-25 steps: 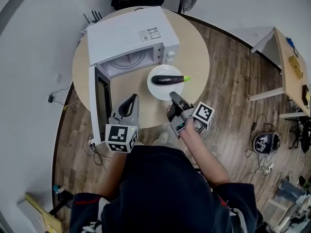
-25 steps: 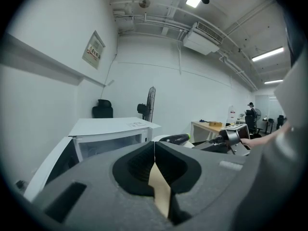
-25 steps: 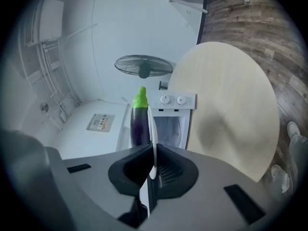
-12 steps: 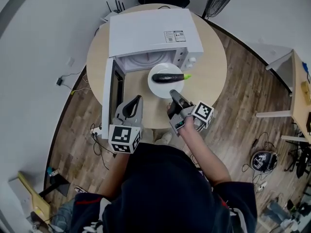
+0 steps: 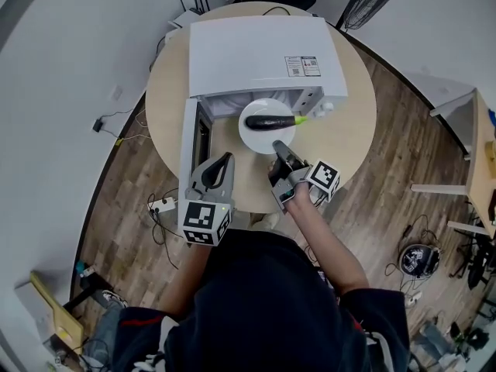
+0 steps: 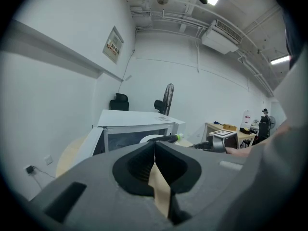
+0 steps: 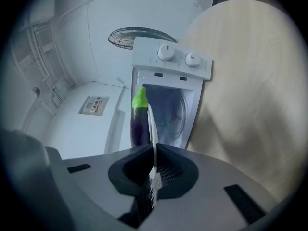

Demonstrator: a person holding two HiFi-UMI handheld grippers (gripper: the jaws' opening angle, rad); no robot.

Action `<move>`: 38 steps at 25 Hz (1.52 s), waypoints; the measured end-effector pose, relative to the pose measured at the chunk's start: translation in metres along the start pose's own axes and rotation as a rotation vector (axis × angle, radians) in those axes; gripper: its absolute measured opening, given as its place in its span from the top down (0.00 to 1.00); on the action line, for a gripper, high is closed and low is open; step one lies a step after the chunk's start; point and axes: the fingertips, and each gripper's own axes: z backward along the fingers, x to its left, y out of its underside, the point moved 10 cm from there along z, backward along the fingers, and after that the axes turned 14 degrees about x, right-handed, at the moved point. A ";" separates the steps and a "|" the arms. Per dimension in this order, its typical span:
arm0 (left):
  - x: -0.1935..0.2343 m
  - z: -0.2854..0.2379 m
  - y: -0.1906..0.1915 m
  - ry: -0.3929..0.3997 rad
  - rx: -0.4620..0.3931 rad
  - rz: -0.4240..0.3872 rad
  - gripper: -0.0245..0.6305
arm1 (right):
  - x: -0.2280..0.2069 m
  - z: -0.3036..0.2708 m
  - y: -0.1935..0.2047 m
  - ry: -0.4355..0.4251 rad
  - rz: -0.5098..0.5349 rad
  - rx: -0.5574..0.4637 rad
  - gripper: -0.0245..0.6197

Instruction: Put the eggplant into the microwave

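right claw [image 5: 278, 146], pinching the plate [image 5: 258, 137] by its rim, has pushed it and the eggplant [image 5: 271, 120] to the mouth of the open microwave [image 5: 260, 53] (left claw [image 5: 226, 160] pressed together, empty); insertion likely next.

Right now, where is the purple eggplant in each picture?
Head view: the eggplant lies on the white plate, upper middle, in front of the open microwave.
Left gripper view: the eggplant is small, near the middle of the picture.
Right gripper view: the eggplant is left of middle, standing on end in the picture, green cap on top.
Shared landmark: the white microwave, right behind the eggplant in all three views.
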 end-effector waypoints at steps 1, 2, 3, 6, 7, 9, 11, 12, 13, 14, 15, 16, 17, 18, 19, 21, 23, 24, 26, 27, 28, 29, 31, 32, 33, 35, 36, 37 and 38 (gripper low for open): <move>0.002 -0.002 0.001 0.003 0.004 0.005 0.94 | -0.002 -0.006 -0.001 0.007 -0.001 0.003 0.93; 0.005 -0.004 0.002 0.007 0.008 0.009 0.94 | -0.005 -0.012 -0.003 0.012 -0.001 0.005 0.93; 0.007 -0.006 0.002 0.011 0.012 0.011 0.94 | -0.008 -0.017 -0.005 0.014 -0.002 0.005 0.93; 0.009 -0.010 0.004 0.024 0.025 0.009 0.94 | -0.020 -0.033 -0.012 0.007 -0.001 0.006 0.93; 0.009 -0.011 0.005 0.028 0.029 0.011 0.94 | -0.024 -0.038 -0.015 0.012 0.002 0.007 0.93; 0.012 -0.013 0.005 0.036 0.034 0.018 0.94 | -0.032 -0.046 -0.019 0.046 0.009 0.008 0.93; 0.014 -0.016 0.005 0.044 0.038 0.018 0.93 | -0.040 -0.054 -0.024 0.058 0.016 0.007 0.93; 0.014 -0.017 0.006 0.048 0.043 0.016 0.94 | -0.043 -0.058 -0.026 0.058 0.018 0.005 0.93; 0.013 -0.019 0.006 0.052 0.048 0.015 0.94 | -0.047 -0.061 -0.028 0.062 0.017 0.002 0.93; 0.013 -0.021 0.007 0.055 0.054 0.014 0.94 | -0.050 -0.064 -0.030 0.066 0.014 0.000 0.93; 0.013 -0.022 0.007 0.059 0.059 0.015 0.94 | -0.053 -0.067 -0.032 0.069 0.009 -0.003 0.93; 0.013 -0.023 0.008 0.061 0.063 0.016 0.94 | -0.056 -0.070 -0.034 0.071 0.002 -0.005 0.93; 0.014 -0.024 0.008 0.064 0.067 0.018 0.94 | -0.059 -0.072 -0.035 0.073 -0.005 -0.007 0.93; 0.014 -0.025 0.008 0.066 0.069 0.019 0.94 | -0.061 -0.075 -0.037 0.075 -0.012 -0.008 0.93; 0.015 -0.026 0.008 0.069 0.071 0.020 0.94 | -0.063 -0.078 -0.038 0.078 -0.017 -0.009 0.93; 0.016 -0.027 0.007 0.074 0.072 0.026 0.94 | -0.067 -0.083 -0.041 0.085 -0.024 -0.009 0.93; 0.017 -0.027 0.008 0.080 0.073 0.041 0.94 | -0.071 -0.087 -0.042 0.091 -0.036 -0.010 0.93; 0.017 -0.027 0.008 0.080 0.074 0.050 0.94 | -0.073 -0.089 -0.042 0.093 -0.043 -0.011 0.93; 0.018 -0.028 0.009 0.080 0.077 0.060 0.94 | -0.077 -0.092 -0.044 0.096 -0.059 -0.016 0.93; 0.019 -0.028 0.008 0.079 0.079 0.061 0.94 | -0.079 -0.094 -0.045 0.097 -0.069 -0.019 0.93; 0.019 -0.029 0.008 0.077 0.080 0.060 0.94 | -0.080 -0.096 -0.046 0.097 -0.078 -0.022 0.93; 0.019 -0.029 0.008 0.075 0.081 0.057 0.94 | -0.081 -0.098 -0.047 0.098 -0.084 -0.023 0.93; 0.019 -0.029 0.007 0.072 0.082 0.054 0.94 | -0.084 -0.102 -0.050 0.098 -0.095 -0.027 0.93; 0.019 -0.029 0.008 0.071 0.083 0.055 0.94 | -0.086 -0.103 -0.051 0.097 -0.105 -0.032 0.93; 0.019 -0.030 0.008 0.070 0.085 0.057 0.94 | -0.087 -0.105 -0.053 0.095 -0.118 -0.040 0.93; 0.020 -0.030 0.008 0.069 0.087 0.064 0.94 | -0.089 -0.108 -0.056 0.089 -0.142 -0.057 0.93; 0.020 -0.030 0.008 0.068 0.087 0.067 0.94 | -0.090 -0.110 -0.058 0.087 -0.146 -0.062 0.93; 0.020 -0.030 0.008 0.067 0.087 0.070 0.94 | -0.090 -0.112 -0.061 0.087 -0.146 -0.065 0.93; 0.020 -0.030 0.008 0.066 0.087 0.073 0.94 | -0.090 -0.113 -0.063 0.090 -0.145 -0.066 0.93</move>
